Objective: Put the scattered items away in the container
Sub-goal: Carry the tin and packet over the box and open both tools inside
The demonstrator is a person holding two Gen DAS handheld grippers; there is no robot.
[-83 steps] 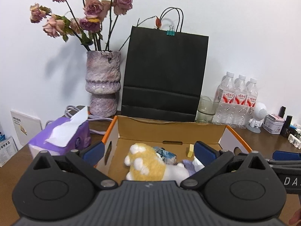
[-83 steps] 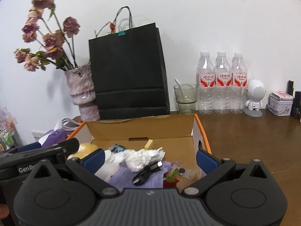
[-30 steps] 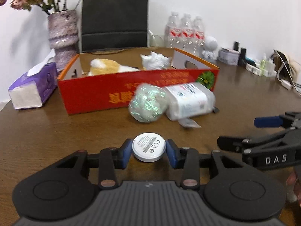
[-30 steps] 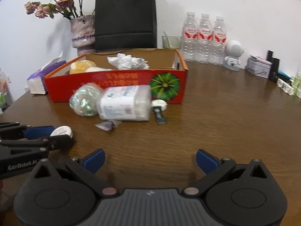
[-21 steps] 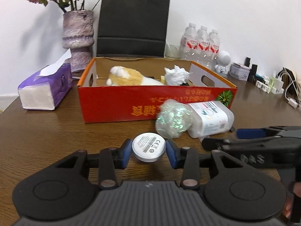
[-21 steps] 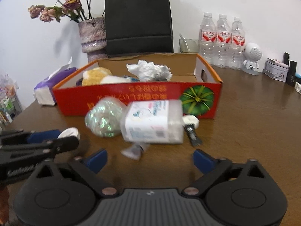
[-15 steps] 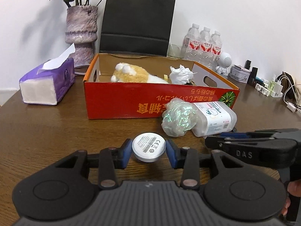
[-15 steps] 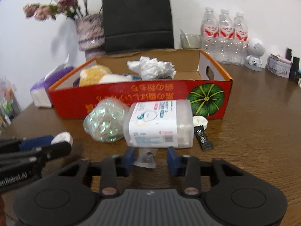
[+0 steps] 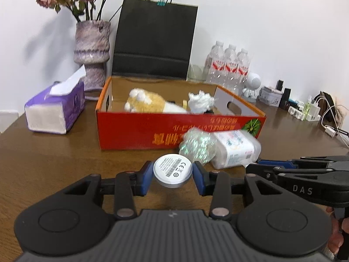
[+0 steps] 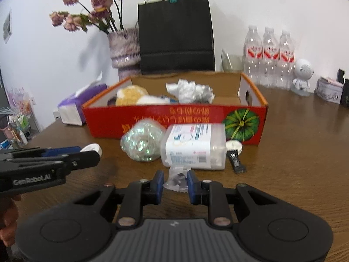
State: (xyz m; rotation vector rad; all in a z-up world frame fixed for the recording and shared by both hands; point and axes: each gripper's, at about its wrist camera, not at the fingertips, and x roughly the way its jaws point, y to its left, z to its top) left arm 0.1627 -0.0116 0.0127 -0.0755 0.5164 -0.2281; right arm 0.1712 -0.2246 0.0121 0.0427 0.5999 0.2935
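Note:
My left gripper (image 9: 172,174) is shut on a round white disc (image 9: 172,170) and holds it above the table in front of the red cardboard box (image 9: 139,128). My right gripper (image 10: 175,181) is shut on a small clear plastic packet (image 10: 177,179), low over the table. In front of the box (image 10: 152,114) lie a shiny crumpled foil ball (image 10: 142,145), a clear plastic jar on its side (image 10: 194,146), a small white round item (image 10: 233,146) and a black sachet (image 10: 236,163). The box holds a plush toy (image 9: 148,102) and crumpled white paper (image 10: 188,91).
A purple tissue box (image 9: 55,109) stands left of the box. Behind it are a vase of dried flowers (image 9: 91,50), a black paper bag (image 9: 152,41), water bottles (image 10: 268,56), a glass and a small white robot figure (image 10: 302,76). Chargers and small bottles (image 9: 305,111) lie far right.
My right gripper has closed on the clear packet and stays low before the jar. My left gripper, still holding the disc, has come closer to the box.

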